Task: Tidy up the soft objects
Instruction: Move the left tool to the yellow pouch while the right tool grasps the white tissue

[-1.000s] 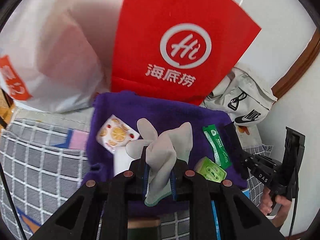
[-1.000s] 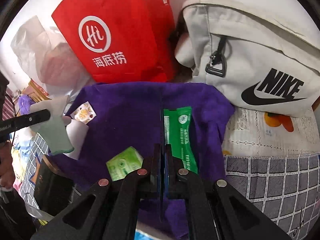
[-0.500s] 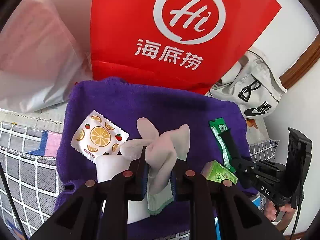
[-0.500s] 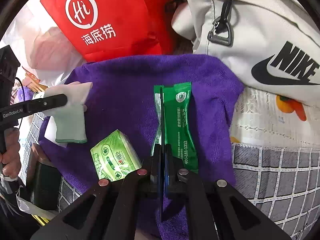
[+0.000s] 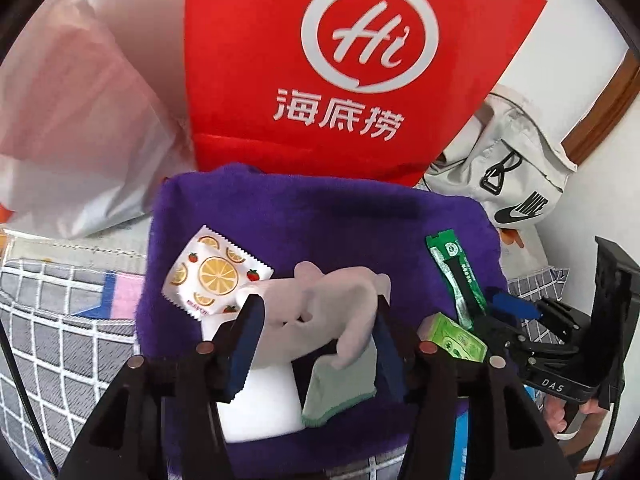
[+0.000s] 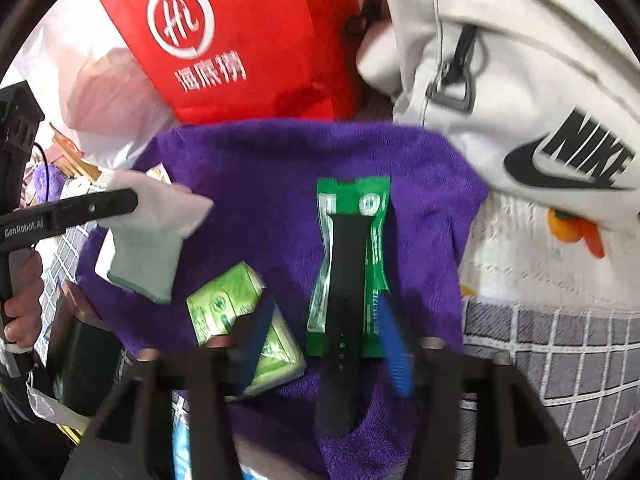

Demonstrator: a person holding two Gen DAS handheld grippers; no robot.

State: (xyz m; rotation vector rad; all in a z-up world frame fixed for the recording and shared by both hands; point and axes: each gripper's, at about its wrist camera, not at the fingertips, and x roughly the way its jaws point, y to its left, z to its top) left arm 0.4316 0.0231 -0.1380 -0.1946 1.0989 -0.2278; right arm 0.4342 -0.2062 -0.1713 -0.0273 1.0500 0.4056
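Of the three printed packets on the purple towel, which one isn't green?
The orange-slice packet, white with citrus and strawberry prints, at the towel's left side beside the glove. The long sachet and the tissue pack are both green.

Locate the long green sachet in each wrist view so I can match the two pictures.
Left wrist view: the long green sachet lies at right of centre, on the right side of the purple towel, partly under the right gripper's fingers.
Right wrist view: the sachet lies at centre, running up from between the open fingers.
Shared landmark: the red bag behind the towel.
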